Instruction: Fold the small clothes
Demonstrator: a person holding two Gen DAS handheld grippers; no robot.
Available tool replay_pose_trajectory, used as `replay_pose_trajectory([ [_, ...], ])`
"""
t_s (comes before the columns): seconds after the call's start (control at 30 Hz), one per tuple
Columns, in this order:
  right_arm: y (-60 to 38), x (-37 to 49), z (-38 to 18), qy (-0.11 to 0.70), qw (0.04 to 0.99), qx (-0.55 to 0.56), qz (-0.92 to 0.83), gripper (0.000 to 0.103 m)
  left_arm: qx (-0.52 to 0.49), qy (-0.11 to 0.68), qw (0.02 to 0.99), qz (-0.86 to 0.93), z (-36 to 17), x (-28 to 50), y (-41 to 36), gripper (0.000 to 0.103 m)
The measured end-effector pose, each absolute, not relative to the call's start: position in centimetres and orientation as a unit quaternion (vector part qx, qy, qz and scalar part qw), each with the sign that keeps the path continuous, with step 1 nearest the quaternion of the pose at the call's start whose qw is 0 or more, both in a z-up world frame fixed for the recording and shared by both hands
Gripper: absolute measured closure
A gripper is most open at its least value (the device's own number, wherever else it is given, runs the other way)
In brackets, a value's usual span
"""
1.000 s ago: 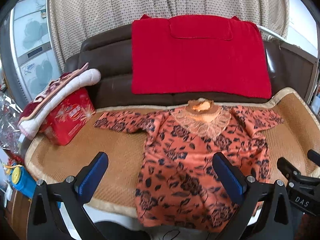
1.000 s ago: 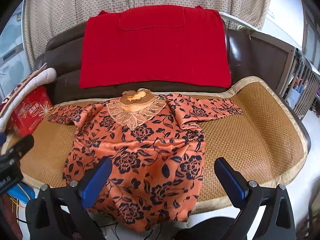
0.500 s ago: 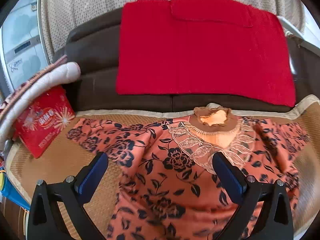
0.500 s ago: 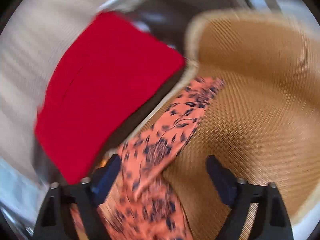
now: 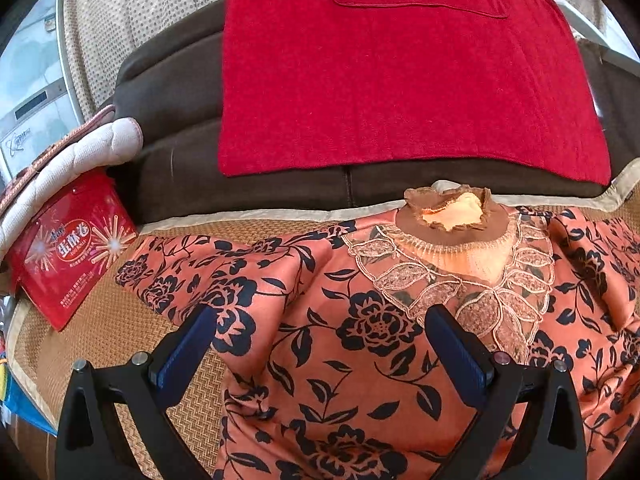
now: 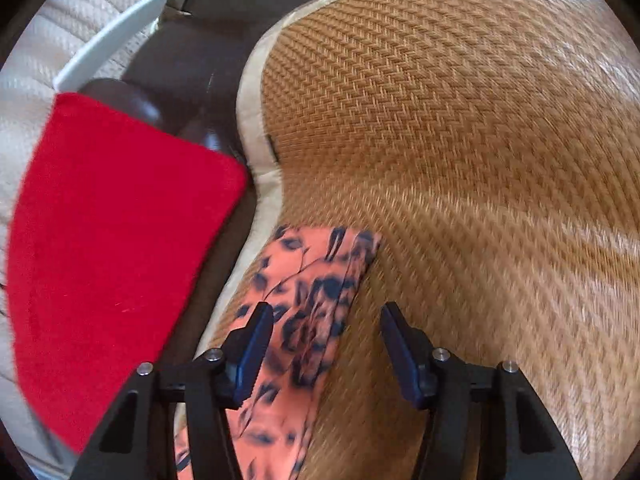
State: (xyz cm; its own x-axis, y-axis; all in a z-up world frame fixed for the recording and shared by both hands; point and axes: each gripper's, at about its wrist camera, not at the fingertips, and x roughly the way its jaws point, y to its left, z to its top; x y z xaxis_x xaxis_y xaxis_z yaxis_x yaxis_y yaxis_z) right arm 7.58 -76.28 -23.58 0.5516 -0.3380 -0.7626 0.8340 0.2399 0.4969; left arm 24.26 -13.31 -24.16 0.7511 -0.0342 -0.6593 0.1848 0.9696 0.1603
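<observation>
You're starting the sleeve fold: your right claw, jaws just closing, straddles the sleeve ungripped; left claw gapes.

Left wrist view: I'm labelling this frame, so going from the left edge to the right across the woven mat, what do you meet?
Red snack box → orange floral top's sleeve → its lace collar, all on the woven mat.
</observation>
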Motion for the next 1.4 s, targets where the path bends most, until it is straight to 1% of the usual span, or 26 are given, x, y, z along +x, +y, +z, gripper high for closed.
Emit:
replay_pose_trajectory([
  [0.07, -76.9, 9.0, -23.7, 0.273, 0.748, 0.446, -0.409, 0.045, 0.106, 0.348, 0.929, -0.060, -24.3, 24.4, -13.5, 0.000],
  [0.1, -77.1, 9.5, -24.1, 0.275, 0.750, 0.439, -0.411, 0.048, 0.108, 0.347, 0.930, -0.061, -24.4, 24.5, -13.6, 0.000],
  [0.13, -77.6, 10.0, -24.7, 0.279, 0.752, 0.431, -0.413, 0.055, 0.111, 0.346, 0.930, -0.062, -24.5, 24.5, -13.8, 0.000],
  [0.17, -77.9, 10.6, -25.1, 0.289, 0.752, 0.417, -0.421, 0.059, 0.114, 0.345, 0.929, -0.062, -24.6, 24.5, -13.9, 0.000],
  [0.27, -78.2, 12.6, -25.4, 0.307, 0.758, 0.387, -0.426, 0.080, 0.120, 0.351, 0.927, -0.060, -25.1, 24.7, -13.9, 0.000],
  [0.3, -78.2, 13.1, -25.3, 0.312, 0.760, 0.382, -0.424, 0.095, 0.119, 0.352, 0.926, -0.060, -25.2, 24.8, -13.8, 0.000],
  [0.43, -76.7, 14.4, -24.3, 0.298, 0.778, 0.365, -0.415, 0.095, 0.107, 0.353, 0.928, -0.050, -25.0, 25.0, -13.0, 0.000],
  [0.63, -71.9, 15.2, -19.2, 0.245, 0.830, 0.395, -0.310, 0.095, 0.083, 0.345, 0.934, -0.044, -23.9, 25.2, -11.5, 0.000],
  [0.73, -68.8, 15.7, -17.2, 0.235, 0.847, 0.403, -0.256, 0.095, 0.073, 0.342, 0.936, -0.039, -23.4, 25.2, -10.8, 0.000],
  [0.93, -58.0, 18.3, -14.2, 0.244, 0.875, 0.399, -0.124, 0.095, 0.051, 0.353, 0.934, -0.017, -23.3, 26.3, -8.2, 0.000],
  [1.13, -46.2, 22.2, -16.4, 0.305, 0.855, 0.418, 0.027, 0.095, 0.030, 0.357, 0.934, -0.003, -23.0, 27.0, -5.6, 0.000],
  [1.17, -44.0, 22.7, -17.0, 0.325, 0.841, 0.428, 0.061, 0.092, 0.022, 0.358, 0.934, -0.004, -22.9, 27.1, -5.2, 0.000],
  [1.27, -39.6, 23.2, -18.5, 0.372, 0.810, 0.438, 0.120, 0.091, -0.002, 0.373, 0.928, -0.022, -23.1, 27.6, -4.2, 0.000],
  [1.3, -38.9, 23.1, -18.6, 0.374, 0.808, 0.436, 0.129, 0.085, -0.009, 0.378, 0.925, -0.027, -23.2, 27.7, -4.1, 0.000],
  [1.33, -38.8, 23.1, -18.6, 0.373, 0.810, 0.434, 0.127, 0.065, -0.018, 0.384, 0.923, -0.033, -23.4, 27.9, -3.9, 0.000],
  [1.37, -38.9, 22.9, -18.6, 0.369, 0.811, 0.436, 0.126, 0.051, -0.028, 0.388, 0.920, -0.042, -23.6, 27.9, -3.7, 0.000],
  [1.4, -39.2, 22.7, -18.4, 0.363, 0.811, 0.441, 0.124, 0.023, -0.031, 0.389, 0.920, -0.049, -23.7, 27.9, -3.8, 0.000],
])
